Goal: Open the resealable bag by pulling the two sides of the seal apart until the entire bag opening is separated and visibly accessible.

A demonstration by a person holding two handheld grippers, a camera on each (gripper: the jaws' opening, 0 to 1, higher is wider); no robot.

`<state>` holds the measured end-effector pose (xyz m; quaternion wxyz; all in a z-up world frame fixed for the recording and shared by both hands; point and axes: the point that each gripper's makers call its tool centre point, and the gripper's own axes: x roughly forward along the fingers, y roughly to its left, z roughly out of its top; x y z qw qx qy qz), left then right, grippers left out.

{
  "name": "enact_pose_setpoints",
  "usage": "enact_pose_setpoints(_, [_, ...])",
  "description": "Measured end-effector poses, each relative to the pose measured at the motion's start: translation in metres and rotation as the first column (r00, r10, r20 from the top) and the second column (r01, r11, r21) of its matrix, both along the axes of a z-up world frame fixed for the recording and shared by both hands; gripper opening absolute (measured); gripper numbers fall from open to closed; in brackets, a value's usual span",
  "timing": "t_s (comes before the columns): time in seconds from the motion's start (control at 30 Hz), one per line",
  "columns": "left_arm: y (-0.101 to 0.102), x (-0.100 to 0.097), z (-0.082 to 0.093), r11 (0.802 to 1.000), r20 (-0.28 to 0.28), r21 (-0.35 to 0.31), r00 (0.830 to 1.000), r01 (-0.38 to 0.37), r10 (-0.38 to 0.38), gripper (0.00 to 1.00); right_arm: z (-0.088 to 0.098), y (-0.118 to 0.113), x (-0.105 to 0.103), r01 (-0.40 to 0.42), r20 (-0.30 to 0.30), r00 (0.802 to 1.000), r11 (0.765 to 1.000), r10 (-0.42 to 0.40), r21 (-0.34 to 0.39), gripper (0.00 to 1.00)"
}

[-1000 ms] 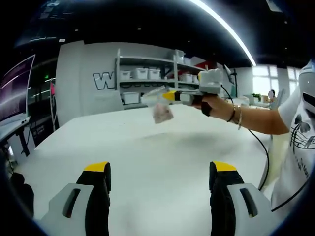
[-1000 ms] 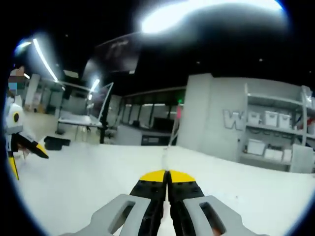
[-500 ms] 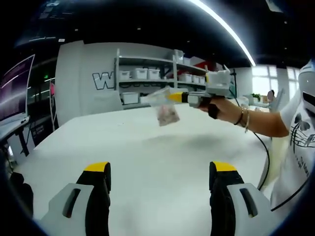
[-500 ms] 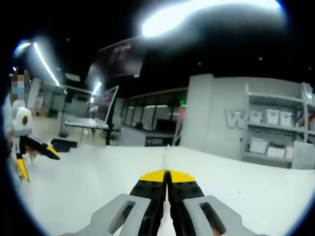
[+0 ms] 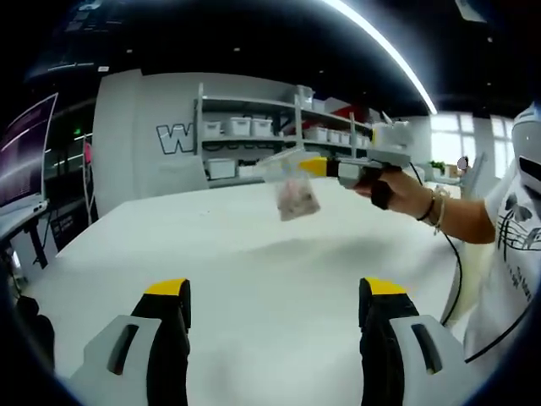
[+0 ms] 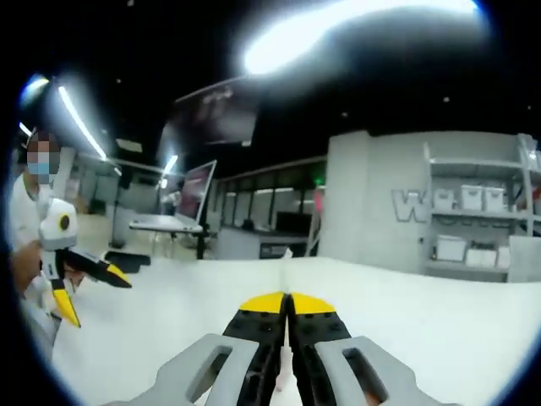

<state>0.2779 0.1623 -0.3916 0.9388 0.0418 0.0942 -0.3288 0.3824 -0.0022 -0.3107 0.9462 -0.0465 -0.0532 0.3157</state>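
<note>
A small clear resealable bag (image 5: 292, 191) with pinkish contents hangs in the air above the white table (image 5: 254, 254). My right gripper (image 5: 303, 166), held in a person's hand, comes in from the right and is shut on the bag's top edge. In the right gripper view the right gripper (image 6: 287, 303) has its yellow-tipped jaws pressed together, and a thin sliver of the bag (image 6: 283, 264) stands up from the tips. My left gripper (image 5: 275, 292) stands open low over the table, well short of the bag. It also appears as the left gripper (image 6: 95, 298), open, at the left.
Grey shelves (image 5: 254, 127) with white bins stand against the far wall. A desk with an open laptop (image 6: 193, 190) stands beyond the table's far side. A black cable (image 5: 456, 271) hangs from the right hand at the table's right edge.
The right gripper has carried the bag a little to the right in the left gripper view. The right gripper view has turned, so the left gripper sits further in from its left edge.
</note>
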Motion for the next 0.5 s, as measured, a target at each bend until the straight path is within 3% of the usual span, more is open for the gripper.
enact_pose_setpoints(0.5, [0.001, 0.000, -0.007, 1.000, -0.013, -0.008, 1.000, 0.004, -0.004, 0.80, 0.003, 0.006, -0.038, -0.040, 0.011, 0.999, 0.998, 0.039, 0.048, 0.00])
